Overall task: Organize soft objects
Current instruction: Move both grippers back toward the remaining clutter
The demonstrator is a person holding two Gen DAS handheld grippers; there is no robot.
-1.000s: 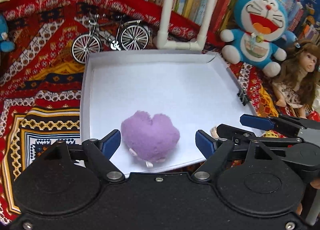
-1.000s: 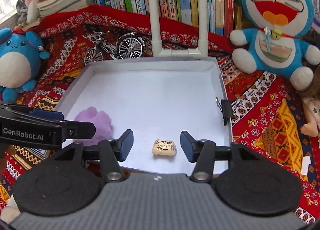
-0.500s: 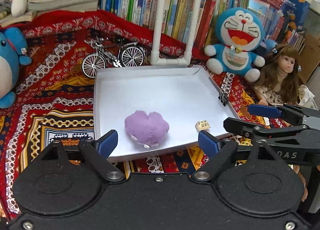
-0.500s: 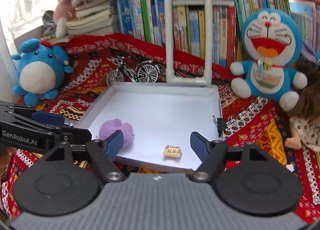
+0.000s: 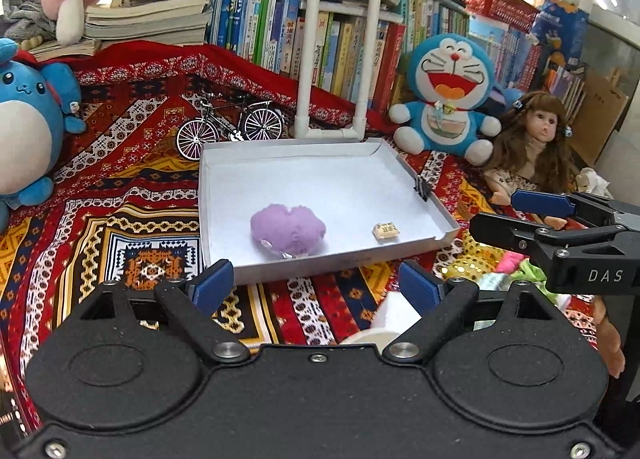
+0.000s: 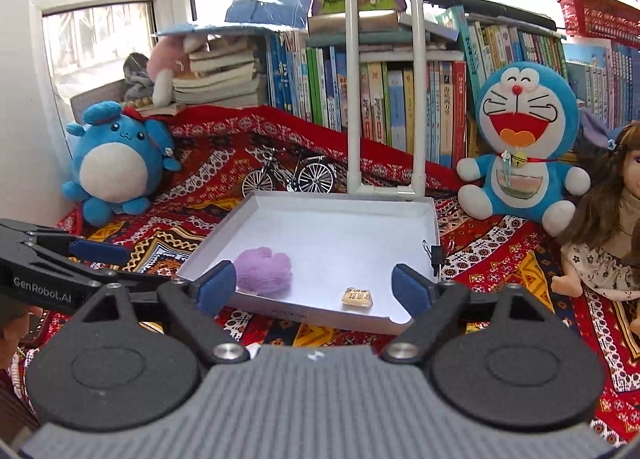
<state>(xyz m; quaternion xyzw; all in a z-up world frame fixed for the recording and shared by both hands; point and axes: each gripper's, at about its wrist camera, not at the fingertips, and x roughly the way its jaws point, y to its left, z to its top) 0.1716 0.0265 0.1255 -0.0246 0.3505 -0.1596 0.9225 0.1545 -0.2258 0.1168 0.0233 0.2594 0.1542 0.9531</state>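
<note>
A purple plush heart [image 5: 288, 228] lies in the white tray [image 5: 434, 203], near its front left; it also shows in the right wrist view [image 6: 264, 270]. A small tan soft block with writing [image 5: 385, 230] lies in the tray's front right, also seen from the right wrist [image 6: 357, 297]. My left gripper [image 5: 316, 289] is open and empty, pulled back in front of the tray. My right gripper [image 6: 314, 285] is open and empty, also before the tray's [image 6: 280, 313] front edge. Several small soft items [image 5: 502, 265] lie at the right under the right gripper.
A Doraemon plush [image 5: 446, 99], a doll [image 5: 532, 147], a blue round plush [image 5: 24, 131] and a toy bicycle [image 5: 230, 127] stand around the tray on the patterned cloth. A white pipe frame [image 5: 336, 39] and a bookshelf stand behind.
Both grippers have pulled back and up from the tray, so the tray now looks smaller. The heart and block stay where they lay.
</note>
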